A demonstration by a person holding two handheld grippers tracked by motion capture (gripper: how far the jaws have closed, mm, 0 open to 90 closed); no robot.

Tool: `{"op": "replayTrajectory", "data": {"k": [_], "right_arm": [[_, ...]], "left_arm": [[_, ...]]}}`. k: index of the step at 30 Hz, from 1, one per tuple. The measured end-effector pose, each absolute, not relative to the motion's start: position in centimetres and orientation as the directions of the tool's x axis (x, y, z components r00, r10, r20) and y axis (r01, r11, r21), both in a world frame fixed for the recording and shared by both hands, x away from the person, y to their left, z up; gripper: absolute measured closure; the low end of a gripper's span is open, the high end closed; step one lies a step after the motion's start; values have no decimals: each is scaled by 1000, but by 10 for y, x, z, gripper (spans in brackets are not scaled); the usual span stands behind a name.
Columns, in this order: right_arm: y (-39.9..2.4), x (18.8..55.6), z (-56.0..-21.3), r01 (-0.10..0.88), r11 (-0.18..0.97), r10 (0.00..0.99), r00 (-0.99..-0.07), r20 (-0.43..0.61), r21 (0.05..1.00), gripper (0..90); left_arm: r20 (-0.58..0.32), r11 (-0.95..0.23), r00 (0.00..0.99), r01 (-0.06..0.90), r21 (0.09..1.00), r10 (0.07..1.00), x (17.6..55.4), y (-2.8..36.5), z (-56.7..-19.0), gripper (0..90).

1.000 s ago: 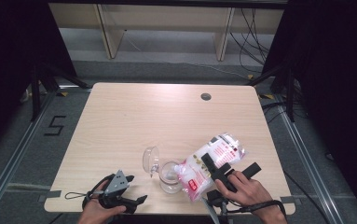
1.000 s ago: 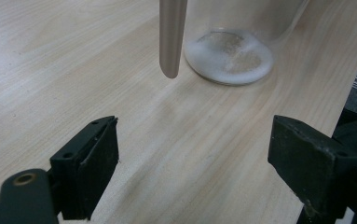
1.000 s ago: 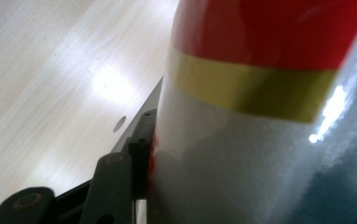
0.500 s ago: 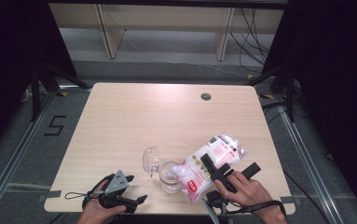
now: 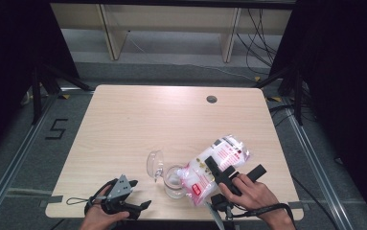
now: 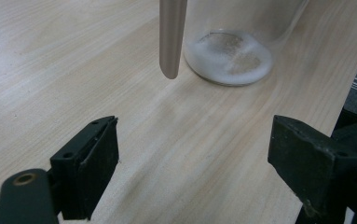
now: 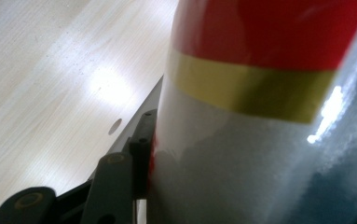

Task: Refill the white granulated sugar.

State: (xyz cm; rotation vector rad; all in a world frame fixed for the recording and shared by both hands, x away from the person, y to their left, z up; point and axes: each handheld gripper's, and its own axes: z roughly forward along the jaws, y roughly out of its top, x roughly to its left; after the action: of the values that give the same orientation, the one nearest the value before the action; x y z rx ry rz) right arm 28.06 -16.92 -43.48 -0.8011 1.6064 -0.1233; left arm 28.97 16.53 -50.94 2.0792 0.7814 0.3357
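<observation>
A clear plastic bag of white granules point(image 5: 224, 155) with red print lies tilted, its lower end over a glass jar point(image 5: 174, 184). The jar's lid point(image 5: 153, 164) stands swung open to the left. My right gripper point(image 5: 236, 165) is shut on the bag. In the right gripper view one finger point(image 7: 139, 140) presses on the bag point(image 7: 260, 116), which hides the other jaw. My left gripper point(image 5: 140, 194) rests open by the table's front edge, left of the jar. Between its wide jaws point(image 6: 195, 154) is bare wood. Beyond them the jar's bottom point(image 6: 227, 58) holds a thin layer of white granules.
The wooden table point(image 5: 138, 120) has a small round hole point(image 5: 212, 99) at the back right. A blurred rod-like part point(image 6: 171, 37) hangs in front of the jar in the left gripper view. Metal frame rails and cables lie on the floor around the table.
</observation>
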Motion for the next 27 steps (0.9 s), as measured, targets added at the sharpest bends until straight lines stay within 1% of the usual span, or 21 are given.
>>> {"op": "replayTrajectory", "data": {"k": [4,6,8,11,13,16,18,19,23,24,27], "right_arm": [[-169,281,-435,-422,741,-569,15,-822,-522,561],[-169,282,-436,-423,743,-567,12,-824,-518,563],[-169,282,-437,-425,750,-557,8,-830,-507,566],[-170,281,-438,-424,749,-555,18,-832,-509,569],[-170,281,-438,-423,750,-555,19,-832,-510,571],[-171,281,-437,-425,755,-548,12,-837,-500,573],[-170,282,-438,-430,761,-535,7,-845,-485,574],[-170,281,-437,-423,754,-549,15,-836,-503,574],[-171,281,-436,-426,757,-545,6,-839,-495,576],[-171,281,-437,-427,755,-548,5,-836,-498,577],[-171,281,-437,-431,755,-547,2,-837,-494,577]], "left_arm": [[-63,-422,775,408,810,629,289,166,-508,159],[-29,-458,786,389,799,618,291,168,-507,159],[-53,-434,775,407,803,630,290,166,-508,159],[-46,-443,777,405,800,627,290,167,-508,159],[-61,-424,776,407,809,628,289,166,-508,159],[-40,-445,783,394,804,621,290,167,-508,159],[-53,-427,780,397,812,624,290,166,-508,159],[-51,-432,783,395,811,620,290,166,-508,159],[-49,-433,784,393,811,619,290,166,-508,159],[-60,-418,778,399,816,625,290,166,-509,159],[-51,-430,786,390,814,617,290,166,-508,159]]}}
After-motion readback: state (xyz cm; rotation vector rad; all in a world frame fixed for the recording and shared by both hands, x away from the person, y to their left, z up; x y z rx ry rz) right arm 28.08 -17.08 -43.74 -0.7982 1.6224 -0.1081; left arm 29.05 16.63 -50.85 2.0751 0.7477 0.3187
